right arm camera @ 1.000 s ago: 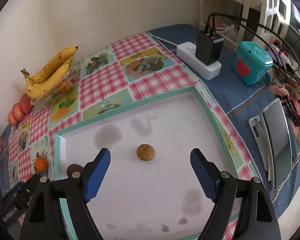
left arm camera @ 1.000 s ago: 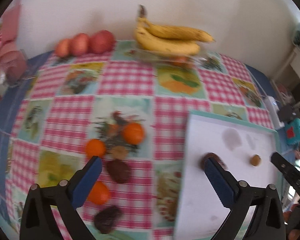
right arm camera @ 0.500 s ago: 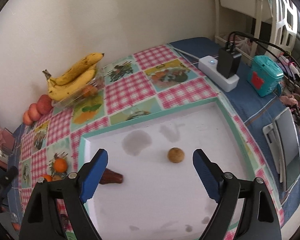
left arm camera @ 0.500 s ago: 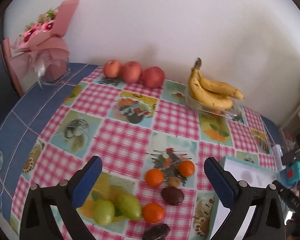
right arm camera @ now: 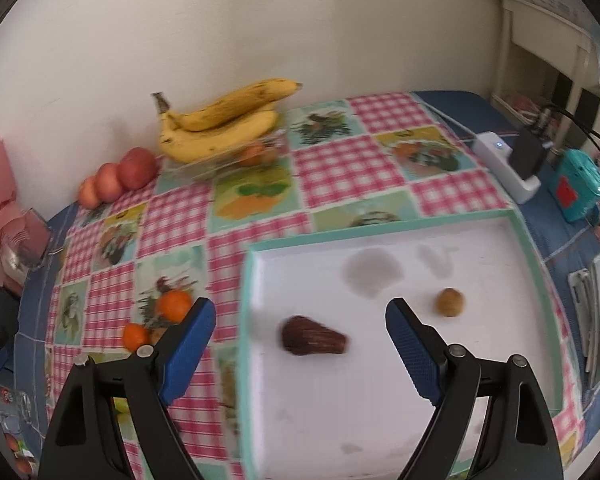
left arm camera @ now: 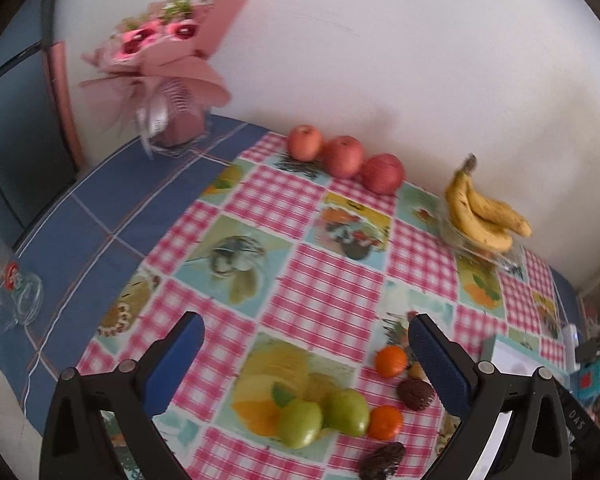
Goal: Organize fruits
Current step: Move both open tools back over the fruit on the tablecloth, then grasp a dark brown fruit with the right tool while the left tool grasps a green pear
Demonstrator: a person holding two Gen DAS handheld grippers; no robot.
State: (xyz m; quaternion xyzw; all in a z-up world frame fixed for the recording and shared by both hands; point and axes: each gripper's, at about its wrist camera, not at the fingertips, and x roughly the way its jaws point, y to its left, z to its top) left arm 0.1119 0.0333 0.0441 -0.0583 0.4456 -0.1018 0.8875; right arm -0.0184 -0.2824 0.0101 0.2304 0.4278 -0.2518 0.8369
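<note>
Both claws were released, nothing between the pads. Landmark: white tray [right arm camera: 516, 236]. Right gripper [right arm camera: 300, 332] hung over the tray's near-left part. 1 dark brown fruit [right arm camera: 314, 341] lay inside the tray near its left wall; 1 small tan fruit [right arm camera: 450, 302] sat further right. Left gripper [left arm camera: 306, 354] hovered over the checked cloth [left arm camera: 324, 292] left of the tray, above 2 green fruits [left arm camera: 324, 416], with 2 oranges [left arm camera: 391, 361] nearer the tray.
</note>
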